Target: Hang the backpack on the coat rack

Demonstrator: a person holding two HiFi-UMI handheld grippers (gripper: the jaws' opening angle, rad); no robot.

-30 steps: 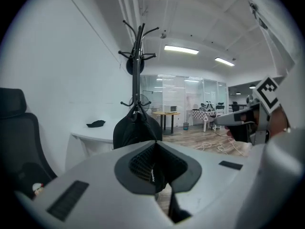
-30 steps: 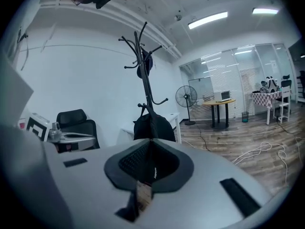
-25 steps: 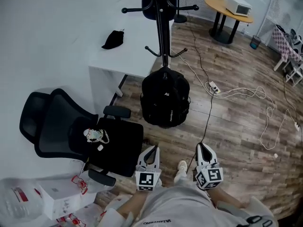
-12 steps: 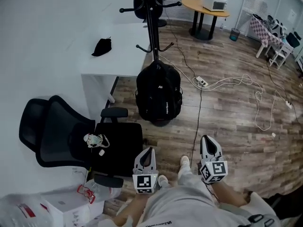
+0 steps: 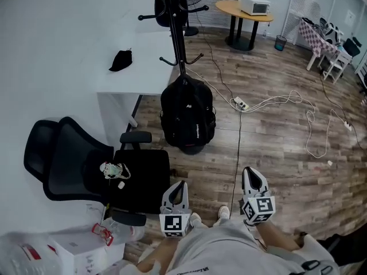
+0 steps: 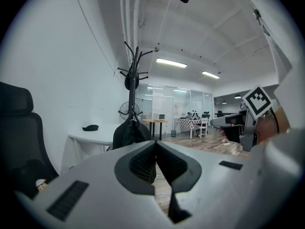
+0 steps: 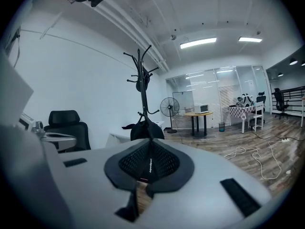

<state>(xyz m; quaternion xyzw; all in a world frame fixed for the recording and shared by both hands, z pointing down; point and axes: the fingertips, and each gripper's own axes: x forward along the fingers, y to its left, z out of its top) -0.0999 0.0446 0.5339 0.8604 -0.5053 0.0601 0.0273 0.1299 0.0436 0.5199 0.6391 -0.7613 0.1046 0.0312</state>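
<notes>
Floor point(image 5: 275, 148); left tool point(image 5: 179, 184), right tool point(image 5: 251, 172) level

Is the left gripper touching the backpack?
Apart. The head view shows a stretch of wood floor between the left gripper and the backpack, which stands by the coat rack.

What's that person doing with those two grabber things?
A person stands holding a gripper in each hand, the left gripper and the right gripper. Both are shut with nothing in them. They point toward a black backpack, which sits on the wooden floor at the foot of a tall coat rack, next to a white desk. The backpack is not hung up yet, and neither gripper touches it.
</notes>
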